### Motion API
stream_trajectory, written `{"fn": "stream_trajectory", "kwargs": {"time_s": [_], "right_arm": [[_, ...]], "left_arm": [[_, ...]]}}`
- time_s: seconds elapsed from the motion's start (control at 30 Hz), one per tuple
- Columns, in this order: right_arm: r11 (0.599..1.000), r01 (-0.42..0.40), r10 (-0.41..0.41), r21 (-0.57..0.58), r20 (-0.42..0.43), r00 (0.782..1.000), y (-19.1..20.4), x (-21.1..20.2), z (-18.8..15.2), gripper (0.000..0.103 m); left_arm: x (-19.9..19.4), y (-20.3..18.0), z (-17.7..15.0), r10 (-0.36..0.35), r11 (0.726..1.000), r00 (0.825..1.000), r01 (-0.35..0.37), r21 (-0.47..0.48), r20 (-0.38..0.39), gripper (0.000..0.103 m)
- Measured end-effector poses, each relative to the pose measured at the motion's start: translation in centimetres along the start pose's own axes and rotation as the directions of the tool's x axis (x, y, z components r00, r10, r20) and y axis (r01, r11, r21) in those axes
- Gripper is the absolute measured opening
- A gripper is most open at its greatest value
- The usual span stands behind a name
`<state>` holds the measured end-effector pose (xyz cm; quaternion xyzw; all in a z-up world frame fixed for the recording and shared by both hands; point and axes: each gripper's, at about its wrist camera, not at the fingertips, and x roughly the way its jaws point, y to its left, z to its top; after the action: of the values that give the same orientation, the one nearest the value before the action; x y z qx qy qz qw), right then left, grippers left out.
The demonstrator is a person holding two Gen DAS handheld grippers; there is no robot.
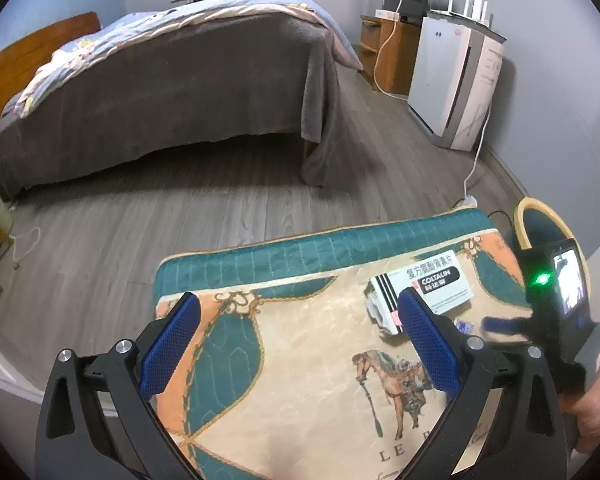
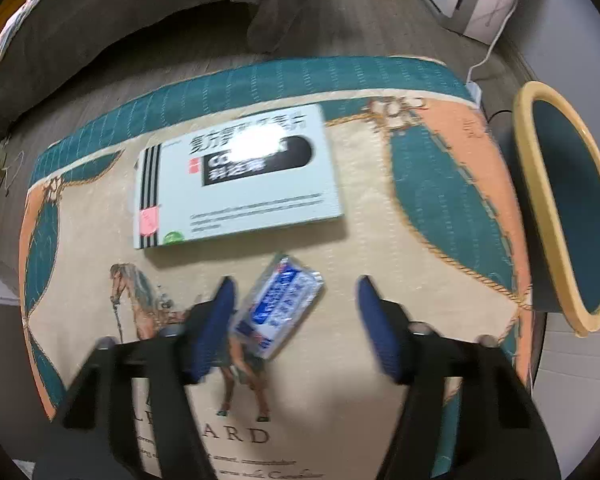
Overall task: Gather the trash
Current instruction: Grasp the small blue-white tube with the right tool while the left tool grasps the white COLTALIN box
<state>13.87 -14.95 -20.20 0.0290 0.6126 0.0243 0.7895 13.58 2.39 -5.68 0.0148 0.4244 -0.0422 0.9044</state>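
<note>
A small blue-and-white wrapper (image 2: pixel 278 306) lies on the horse-print cloth (image 2: pixel 380 240) that covers a low table. My right gripper (image 2: pixel 296 284) points steeply down over it. Its jaws stand apart on either side of the wrapper, the left pad close against it and the right pad well clear. Behind the wrapper lies a white medicine box (image 2: pixel 240 184). In the left wrist view my left gripper (image 1: pixel 300 298) hovers open and empty over the cloth (image 1: pixel 300 360). Its right fingertip overlaps the box (image 1: pixel 432 286). The right gripper (image 1: pixel 500 326) is blurred beside it.
A teal bin with a yellow rim (image 2: pixel 526 184) stands just off the table's right edge, also in the left wrist view (image 1: pixel 522 224). A bed with a grey cover (image 1: pixel 160 92) is across the wooden floor. A white appliance (image 1: pixel 452 84) and its cable stand by the right wall.
</note>
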Motion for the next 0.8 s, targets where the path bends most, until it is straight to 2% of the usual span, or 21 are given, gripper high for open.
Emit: {"fn": "stream_trajectory", "kwargs": {"time_s": [0.07, 0.17, 0.3, 0.33, 0.37, 0.5, 0.53, 0.7, 0.8], "right_arm": [[1.0, 0.0, -0.001, -0.021, -0.025, 1.0, 0.4, 0.4, -0.2, 0.035], [0.997, 0.028, -0.03, -0.076, -0.026, 0.999, 0.8, 0.5, -0.5, 0.026], [0.998, 0.022, -0.023, -0.061, -0.012, 1.0, -0.7, -0.4, -0.4, 0.02], [0.999, 0.014, -0.015, -0.049, -0.009, 1.0, -1.3, -0.7, -0.3, 0.016], [1.0, -0.003, 0.002, -0.03, -0.003, 1.0, -2.0, -1.1, -0.2, 0.008], [1.0, -0.02, 0.02, -0.002, 0.039, 0.999, -4.1, -2.7, 0.9, 0.007], [0.999, -0.035, 0.034, 0.018, 0.044, 0.998, -4.7, -2.9, 1.2, 0.007], [0.998, -0.049, 0.045, 0.033, 0.101, 0.994, -7.3, -4.8, 2.5, 0.007], [0.997, -0.06, 0.054, 0.046, 0.122, 0.991, -9.3, -5.4, 3.3, 0.007]], "left_arm": [[0.0, 0.1, 0.0, -0.005, 1.0, 1.0, 0.004, -0.003, -0.005, 0.098], [0.3, -0.2, 0.0, -0.009, 1.0, 1.0, 0.009, 0.0, -0.015, 0.098], [1.4, -1.6, -0.2, -0.015, 0.999, 0.999, 0.016, 0.039, -0.035, 0.098], [1.7, -2.0, -0.4, -0.014, 0.998, 0.999, 0.016, 0.055, -0.039, 0.098], [2.2, -2.7, -0.6, -0.014, 0.997, 0.999, 0.018, 0.08, -0.046, 0.098], [4.3, -5.6, -1.0, -0.035, 0.977, 0.997, 0.049, 0.206, -0.073, 0.098], [4.9, -6.4, -1.0, -0.058, 0.969, 0.995, 0.075, 0.236, -0.08, 0.098], [7.9, -8.9, -1.1, -0.12, 0.946, 0.985, 0.152, 0.288, -0.124, 0.098], [9.9, -10.9, -1.5, -0.128, 0.917, 0.979, 0.178, 0.358, -0.16, 0.098]]}}
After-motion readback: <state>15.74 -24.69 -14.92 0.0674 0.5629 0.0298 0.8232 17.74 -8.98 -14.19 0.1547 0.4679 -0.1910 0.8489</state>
